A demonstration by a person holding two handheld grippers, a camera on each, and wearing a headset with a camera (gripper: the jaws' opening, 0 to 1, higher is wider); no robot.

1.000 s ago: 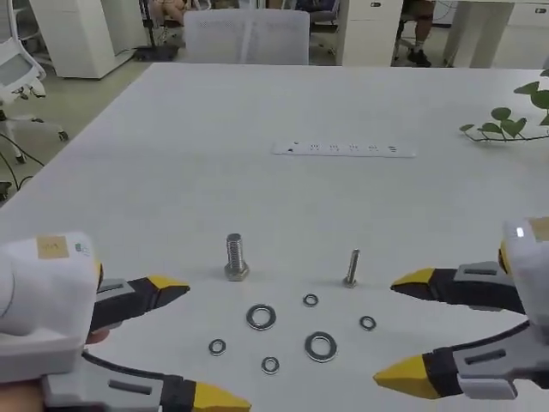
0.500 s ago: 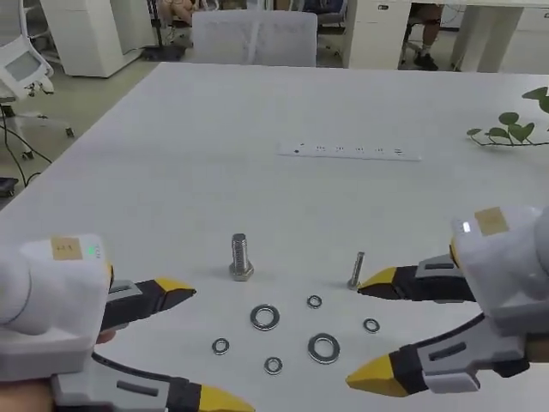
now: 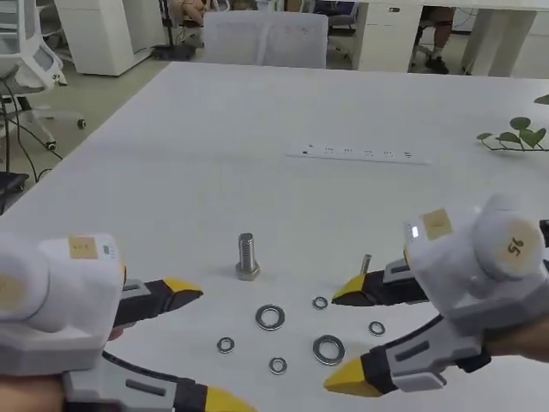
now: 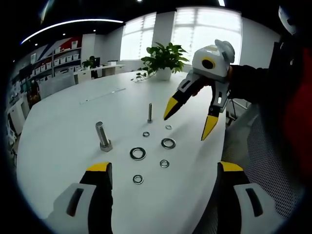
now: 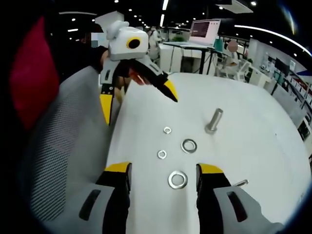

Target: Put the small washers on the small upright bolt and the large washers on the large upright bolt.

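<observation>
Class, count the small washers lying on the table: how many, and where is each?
4 small washers, all loose on the table: one beside the small bolt, one farthest right, one farthest left, one nearest the viewer. None looks hidden.

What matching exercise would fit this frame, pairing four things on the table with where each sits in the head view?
Things:
1. large bolt
2. small bolt
3. power strip
4. plant

Places:
A. at the far right edge of the table
B. just beyond the upper jaw of the right hand-held gripper
C. flat at mid-table, beyond both bolts
D. upright and free, beyond the washers, toward the left

Pairs: 1-D; 2-B; 3-C; 4-A
</observation>
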